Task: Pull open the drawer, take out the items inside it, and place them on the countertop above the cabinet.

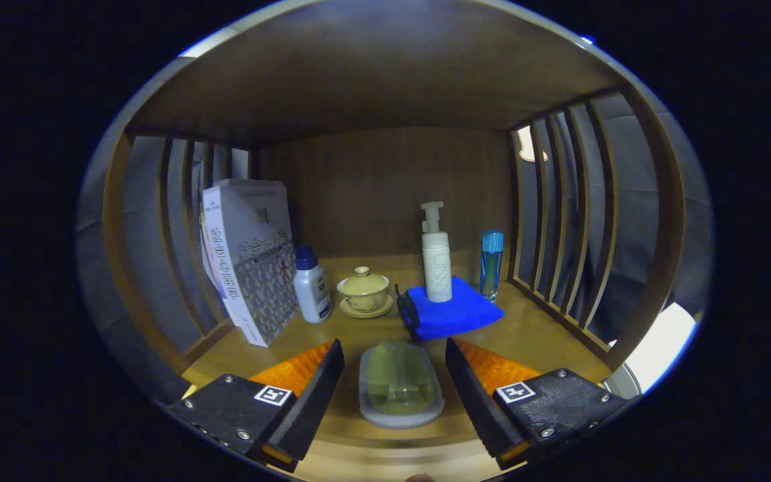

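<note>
While the gripper (395,375) hangs over the wooden countertop (546,321), its fingers stand spread wide and grasp nothing, and the soap dish (401,385), with its pale green bar, lies flat on the surface in the gap between them, touching neither. Its long axis runs straight ahead along the fingers, toward the blue cloth (456,311) just beyond. By my reading the dish is already set down, so the next move is a straight draw back.
</note>
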A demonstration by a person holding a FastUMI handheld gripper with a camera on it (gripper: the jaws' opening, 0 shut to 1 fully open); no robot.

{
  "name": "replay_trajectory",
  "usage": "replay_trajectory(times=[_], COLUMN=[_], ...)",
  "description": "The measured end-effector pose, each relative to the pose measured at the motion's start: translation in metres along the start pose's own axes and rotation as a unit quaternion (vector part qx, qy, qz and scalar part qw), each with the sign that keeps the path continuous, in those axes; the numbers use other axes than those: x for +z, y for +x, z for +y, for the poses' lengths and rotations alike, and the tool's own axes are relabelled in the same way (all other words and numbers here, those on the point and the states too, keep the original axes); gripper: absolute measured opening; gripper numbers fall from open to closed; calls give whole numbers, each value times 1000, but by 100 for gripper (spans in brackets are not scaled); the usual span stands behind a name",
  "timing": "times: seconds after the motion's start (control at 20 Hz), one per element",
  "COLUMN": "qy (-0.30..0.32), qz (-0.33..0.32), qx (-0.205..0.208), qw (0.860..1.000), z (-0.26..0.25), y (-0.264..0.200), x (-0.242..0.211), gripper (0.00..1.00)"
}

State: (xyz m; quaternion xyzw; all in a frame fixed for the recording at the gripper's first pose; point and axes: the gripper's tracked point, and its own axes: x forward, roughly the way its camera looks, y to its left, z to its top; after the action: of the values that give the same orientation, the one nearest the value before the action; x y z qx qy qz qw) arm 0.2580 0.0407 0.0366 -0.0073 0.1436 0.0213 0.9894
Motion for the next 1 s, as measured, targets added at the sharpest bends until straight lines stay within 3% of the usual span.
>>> replay_trajectory(times=[0.75,1.0], qy=[-37,-15], qz=[-104,-117], qx=[26,32], qw=[994,993], z=[6,6], y=[-139,-176], x=[-21,-47], gripper=[95,95])
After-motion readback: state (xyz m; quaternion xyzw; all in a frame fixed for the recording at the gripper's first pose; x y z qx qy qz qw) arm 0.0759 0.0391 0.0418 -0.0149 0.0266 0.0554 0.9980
